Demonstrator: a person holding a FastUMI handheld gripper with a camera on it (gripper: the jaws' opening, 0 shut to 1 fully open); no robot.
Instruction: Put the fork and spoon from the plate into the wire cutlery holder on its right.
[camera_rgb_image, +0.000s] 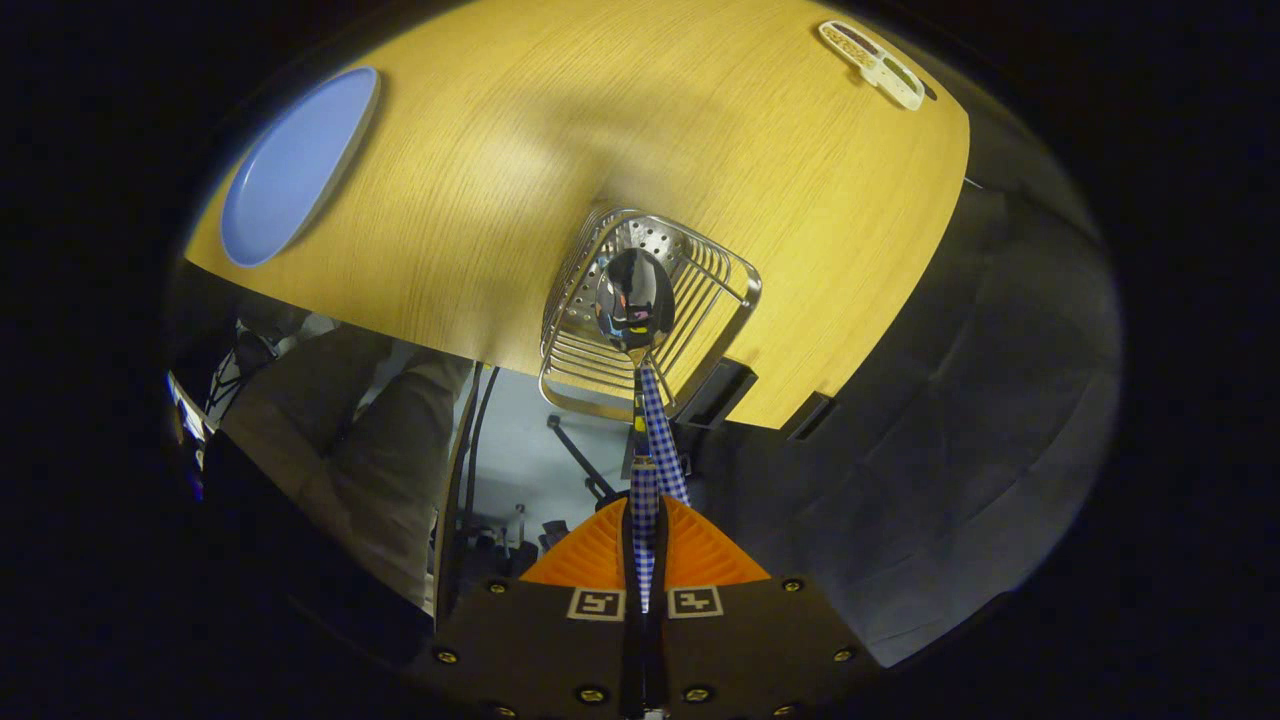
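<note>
Jaws clamp checked-handle spoon (635, 300) over wire holder (700, 290).

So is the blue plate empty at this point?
Empty: the oval blue plate on the wooden table shows bare. The tool is shut on the checked-handled steel spoon, held above the wire cutlery holder.

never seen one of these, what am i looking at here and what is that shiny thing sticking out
This is a handheld gripper with two fingers; a person carries it, no robot arm. The camera rides on it and looks forward along the fingers, so the picture bulges like a fisheye. The fingers are shut on the checked handle of a spoon, whose shiny bowl points ahead over a wire cutlery holder. That holder stands on a wooden table. Farther off lie a blue plate and a small white object that I cannot identify.
</note>
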